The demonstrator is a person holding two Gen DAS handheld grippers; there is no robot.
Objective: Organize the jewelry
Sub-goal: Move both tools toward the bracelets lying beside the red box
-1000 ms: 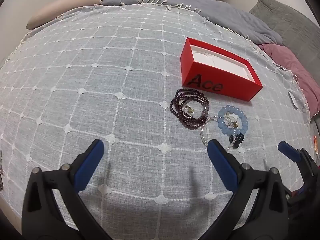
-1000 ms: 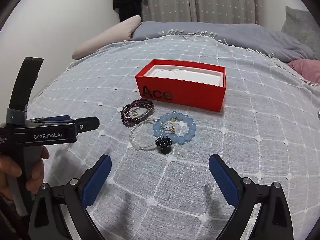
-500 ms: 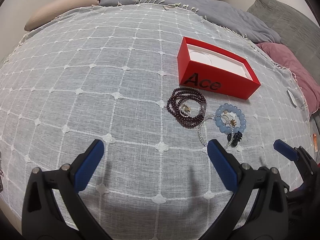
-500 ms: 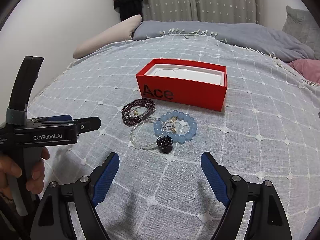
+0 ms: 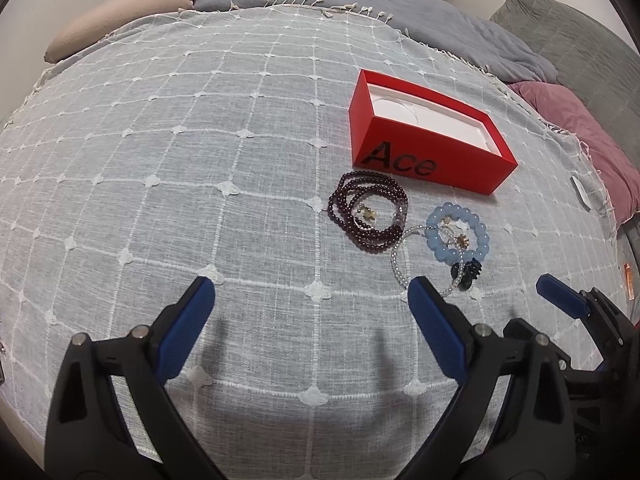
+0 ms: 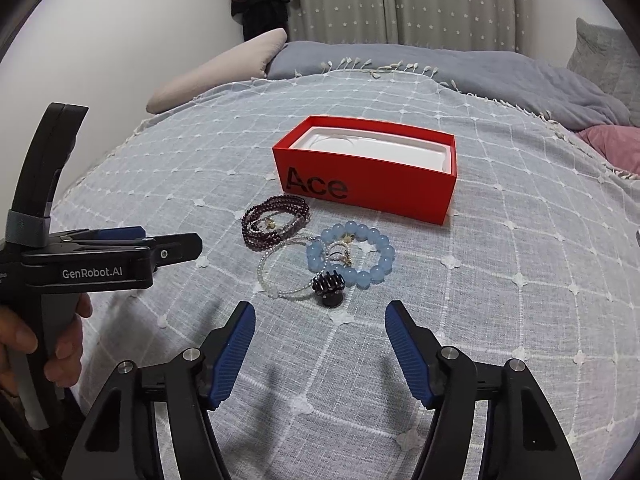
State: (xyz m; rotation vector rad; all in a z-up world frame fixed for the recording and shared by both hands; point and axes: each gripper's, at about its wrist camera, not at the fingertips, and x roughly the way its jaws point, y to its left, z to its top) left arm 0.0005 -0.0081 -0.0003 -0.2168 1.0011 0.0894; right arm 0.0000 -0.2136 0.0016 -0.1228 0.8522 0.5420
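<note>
Right gripper jaws narrowed | bracelets ahead (untouched) | left gripper spread

bracelets before box

A red box marked "Ace" stands open-topped on the bed's white-checked coverlet, showing a white inner tray. Just before its lettered side lies a coiled dark garnet bead strand. Beside that sits a pale blue bead bracelet, touching a clear bead bracelet with a black charm.
</note>
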